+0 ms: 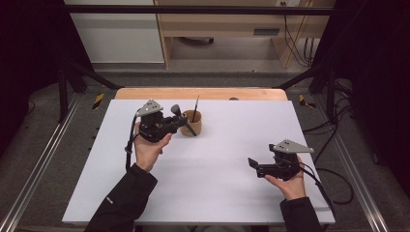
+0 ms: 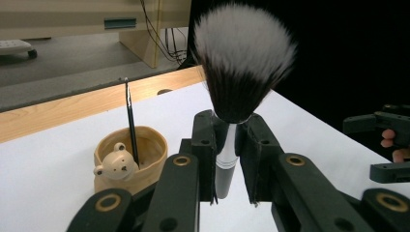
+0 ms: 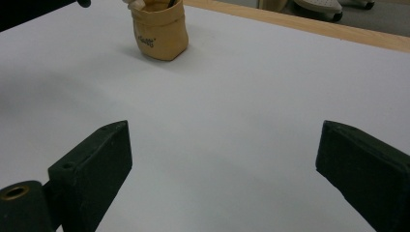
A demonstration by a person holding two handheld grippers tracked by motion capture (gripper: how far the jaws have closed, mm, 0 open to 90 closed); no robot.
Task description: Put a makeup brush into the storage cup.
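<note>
Between the clamped jaws of the left gripper (image 2: 231,159) stands a makeup brush (image 2: 239,72), bristles up, just beside the tan bear cup (image 2: 129,162) holding a thin brush (image 2: 130,121). Well apart, the right gripper (image 3: 222,159) rests released over the white table (image 3: 232,96).

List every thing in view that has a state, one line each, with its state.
Left gripper: shut on the brush handle, bristles up.
Makeup brush: held upright, lifted off the table beside the cup.
Right gripper: jaws wide open, nothing between them.
Bear cup: upright on the table.
Thin brush: standing in the bear cup, leaning on its rim.
</note>
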